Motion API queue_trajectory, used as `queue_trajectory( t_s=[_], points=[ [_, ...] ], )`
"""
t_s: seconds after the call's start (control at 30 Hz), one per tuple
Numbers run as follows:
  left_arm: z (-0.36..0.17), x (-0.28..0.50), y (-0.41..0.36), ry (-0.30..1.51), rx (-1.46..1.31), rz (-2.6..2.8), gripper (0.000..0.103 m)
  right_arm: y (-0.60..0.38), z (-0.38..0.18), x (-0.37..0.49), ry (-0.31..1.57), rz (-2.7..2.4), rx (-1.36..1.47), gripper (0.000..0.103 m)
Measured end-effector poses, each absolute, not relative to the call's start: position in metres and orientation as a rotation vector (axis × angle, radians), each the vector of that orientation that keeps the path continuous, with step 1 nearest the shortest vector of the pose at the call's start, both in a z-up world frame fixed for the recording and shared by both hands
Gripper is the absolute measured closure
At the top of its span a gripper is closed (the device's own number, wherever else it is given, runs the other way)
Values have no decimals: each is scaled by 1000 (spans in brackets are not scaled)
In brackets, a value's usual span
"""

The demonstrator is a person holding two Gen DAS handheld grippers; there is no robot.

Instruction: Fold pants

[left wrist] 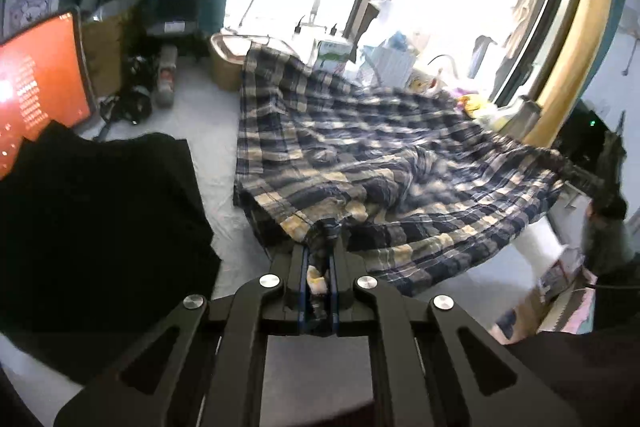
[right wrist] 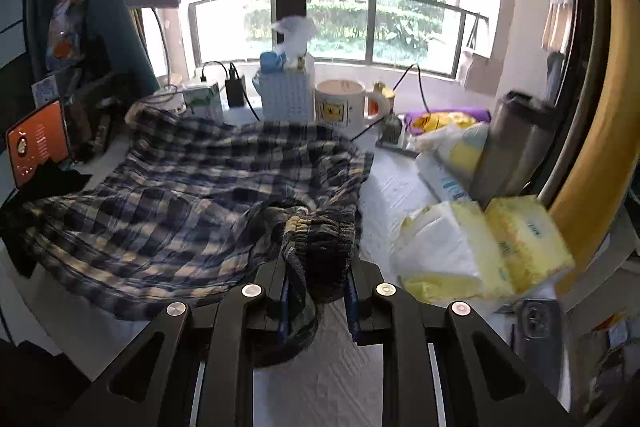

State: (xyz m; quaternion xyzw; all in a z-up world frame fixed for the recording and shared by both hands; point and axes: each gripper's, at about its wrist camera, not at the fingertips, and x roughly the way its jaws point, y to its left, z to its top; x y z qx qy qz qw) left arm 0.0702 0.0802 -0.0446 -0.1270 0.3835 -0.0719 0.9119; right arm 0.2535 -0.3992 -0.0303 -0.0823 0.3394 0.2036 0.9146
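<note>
The plaid pants (left wrist: 360,147) lie spread across the white table (left wrist: 208,163), navy and cream checks rumpled in the middle, with their far edge reaching toward the window clutter. The left gripper (left wrist: 319,267) has its jaws pinched tight on a near hem of the fabric, a scrap of cream cloth showing between the black fingers. The right gripper (right wrist: 318,267) is clamped on the gathered elastic waistband (right wrist: 320,231), which bunches thick between its pads so the jaws stand a little apart. From that side the pants (right wrist: 192,195) stretch away to the left and far side. A dark garment (left wrist: 92,227) lies to the left of the pants, just in front of an orange-lit tablet (left wrist: 36,87). Beyond the cloth stand a white mug (right wrist: 340,105) and a tissue box (right wrist: 288,95), and to the right sit yellow tissue packs (right wrist: 500,247) beside a grey tumbler (right wrist: 512,147).
</note>
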Motion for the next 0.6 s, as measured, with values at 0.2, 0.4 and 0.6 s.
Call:
queue_trajectory(
  t_s=[0.2, 0.4, 0.6],
  points=[
    [-63, 48, 73, 942, -246, -190, 96, -413, -36, 234, 739, 384, -168, 81],
    [-122, 36, 56, 1104, -244, -197, 96, -425, -84, 222, 839, 342, -179, 81],
    [-123, 33, 71, 1111, -222, -150, 89, -434, -119, 213, 908, 327, -195, 81]
  ],
)
